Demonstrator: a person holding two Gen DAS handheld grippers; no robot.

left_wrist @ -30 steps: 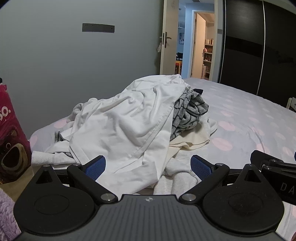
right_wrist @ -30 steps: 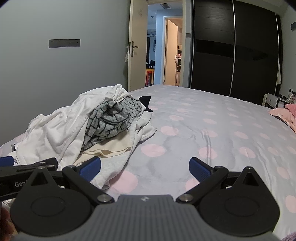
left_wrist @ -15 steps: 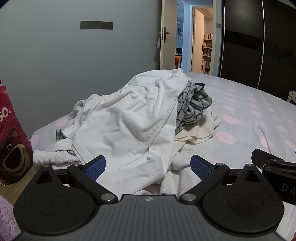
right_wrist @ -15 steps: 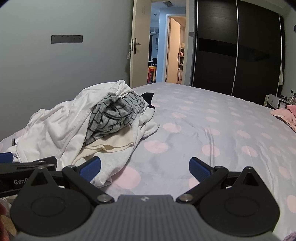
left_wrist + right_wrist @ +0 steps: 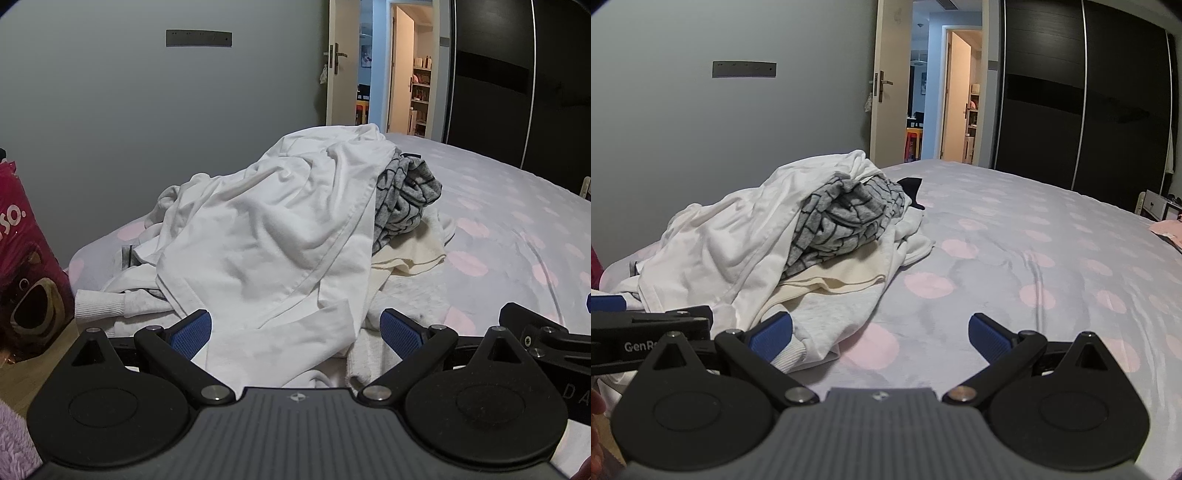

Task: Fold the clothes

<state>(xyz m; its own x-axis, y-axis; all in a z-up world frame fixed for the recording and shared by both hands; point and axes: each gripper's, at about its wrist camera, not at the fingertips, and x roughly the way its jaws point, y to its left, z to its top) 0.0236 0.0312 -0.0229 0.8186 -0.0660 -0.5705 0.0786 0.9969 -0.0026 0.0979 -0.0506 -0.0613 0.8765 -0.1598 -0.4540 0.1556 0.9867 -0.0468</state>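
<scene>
A pile of clothes lies at the near left corner of the bed. A large white garment (image 5: 266, 236) drapes over it, with a grey checked garment (image 5: 402, 199) and a cream one (image 5: 410, 254) on its right side. My left gripper (image 5: 295, 328) is open, its blue pads either side of a white sleeve at the pile's near edge. My right gripper (image 5: 881, 332) is open above the sheet, just right of the pile; its left pad (image 5: 772, 334) is next to a ribbed cuff. The white garment (image 5: 716, 251) and grey garment (image 5: 846, 221) show there too.
The bed (image 5: 1034, 266) has a grey sheet with pink dots. A pink bag with a bear face (image 5: 26, 280) stands on the floor at left. A grey wall, an open door (image 5: 890, 103) and a dark wardrobe (image 5: 1082, 103) lie behind. Pink cloth (image 5: 1167, 229) lies at far right.
Both grippers have moved forward a little toward the pile, so the clothes look nearer. Both stay open and hold nothing.
</scene>
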